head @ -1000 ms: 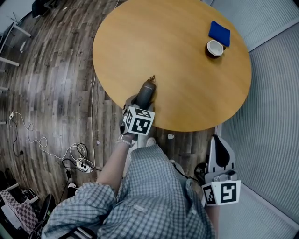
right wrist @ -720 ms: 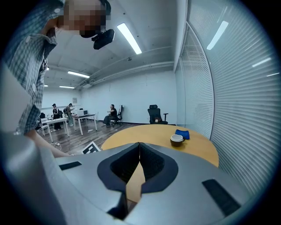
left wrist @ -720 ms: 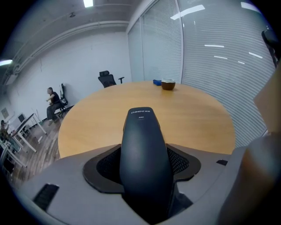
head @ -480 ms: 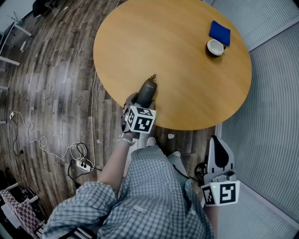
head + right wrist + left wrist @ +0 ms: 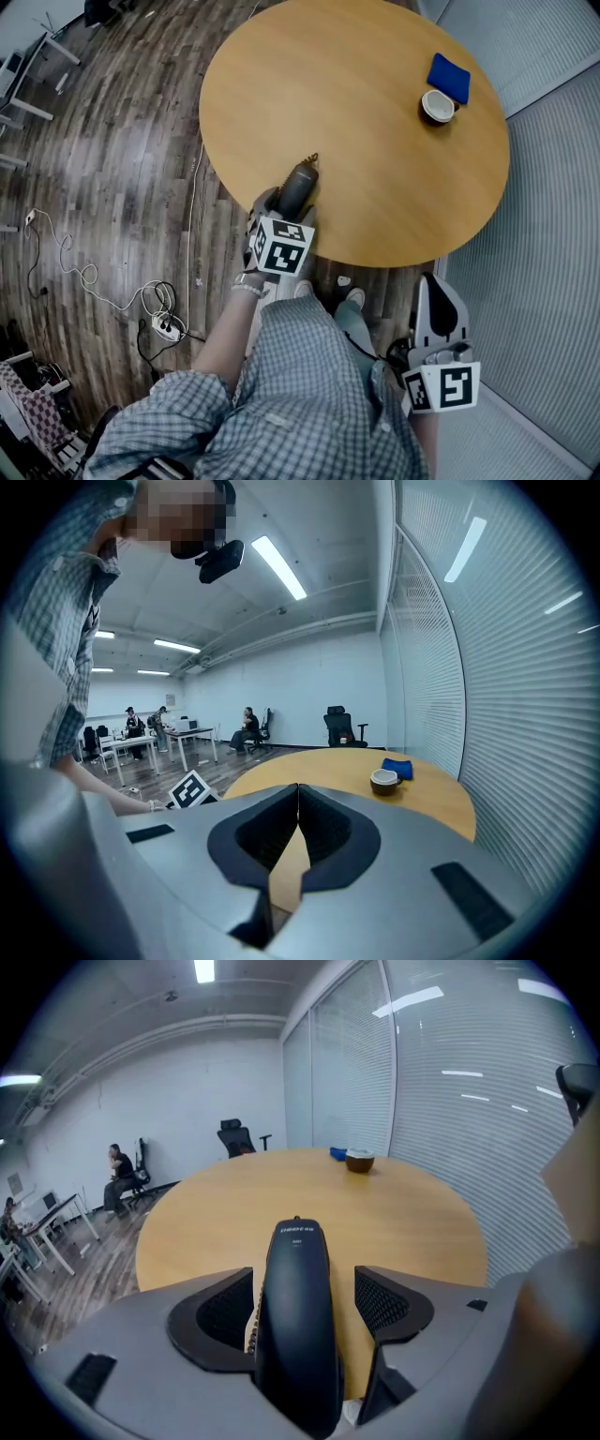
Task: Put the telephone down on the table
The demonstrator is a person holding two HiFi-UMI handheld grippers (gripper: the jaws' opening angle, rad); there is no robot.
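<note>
A dark grey telephone handset (image 5: 298, 183) lies near the front edge of the round wooden table (image 5: 375, 122), with a bit of coiled cord at its far end. My left gripper (image 5: 287, 201) straddles it and its jaws are opening. In the left gripper view the handset (image 5: 298, 1326) sits between the two pads (image 5: 384, 1297) with a gap on each side. My right gripper (image 5: 439, 283) hangs low beside the person's right side, off the table. Its jaws are shut on nothing (image 5: 296, 803).
A small bowl (image 5: 437, 106) and a blue cloth (image 5: 449, 77) sit at the table's far right. Cables and a power strip (image 5: 161, 325) lie on the wooden floor to the left. A slatted glass wall (image 5: 553, 187) runs along the right. People sit at desks (image 5: 141, 728) far off.
The head view has shifted a little. The handset and my left gripper stay at the same spot by the table's front edge. My right gripper has not moved.
</note>
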